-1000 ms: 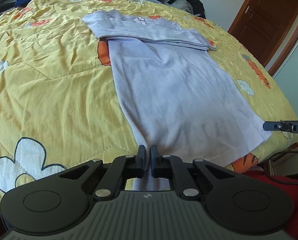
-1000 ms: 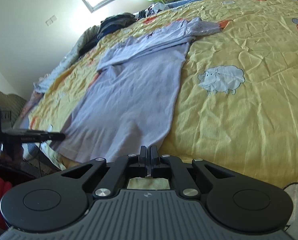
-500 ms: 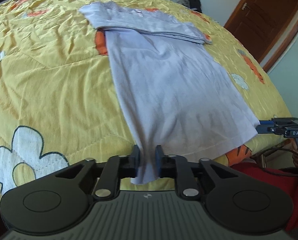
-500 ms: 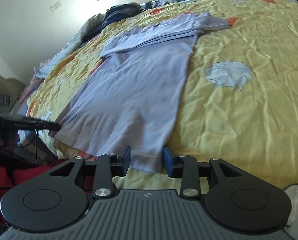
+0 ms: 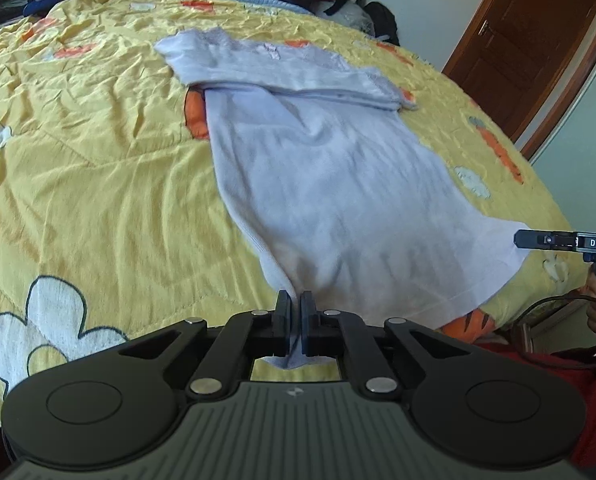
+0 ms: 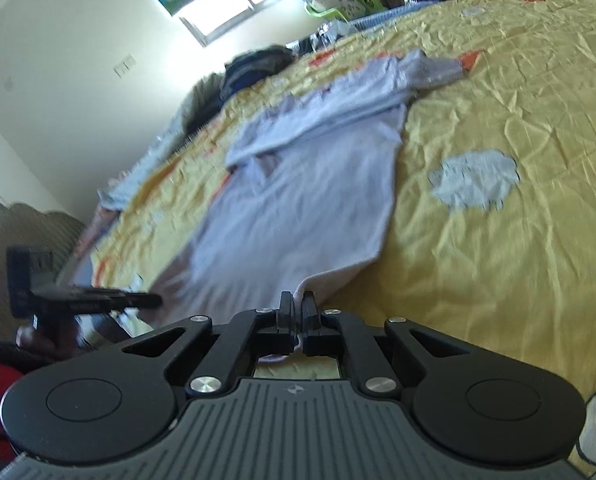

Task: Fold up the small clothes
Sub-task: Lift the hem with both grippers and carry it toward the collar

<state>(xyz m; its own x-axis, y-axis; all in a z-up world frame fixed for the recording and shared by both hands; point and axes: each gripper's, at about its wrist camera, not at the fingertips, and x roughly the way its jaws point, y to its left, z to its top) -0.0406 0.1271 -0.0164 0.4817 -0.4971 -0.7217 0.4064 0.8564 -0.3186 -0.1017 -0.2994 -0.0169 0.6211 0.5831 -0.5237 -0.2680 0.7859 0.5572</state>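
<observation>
Yellow quilt (image 5: 98, 168) | left gripper (image 5: 295, 308), right gripper (image 6: 297, 307) level, each pinching shirt (image 5: 338, 184) hem corner

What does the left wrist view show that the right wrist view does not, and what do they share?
Only the left wrist view shows the brown wooden door and the white flower print on the quilt. Only the right wrist view shows the bright window and the white sheep print. Both show the pale lilac shirt lying on the yellow quilt, with the left gripper and right gripper each shut on a hem corner.
</observation>
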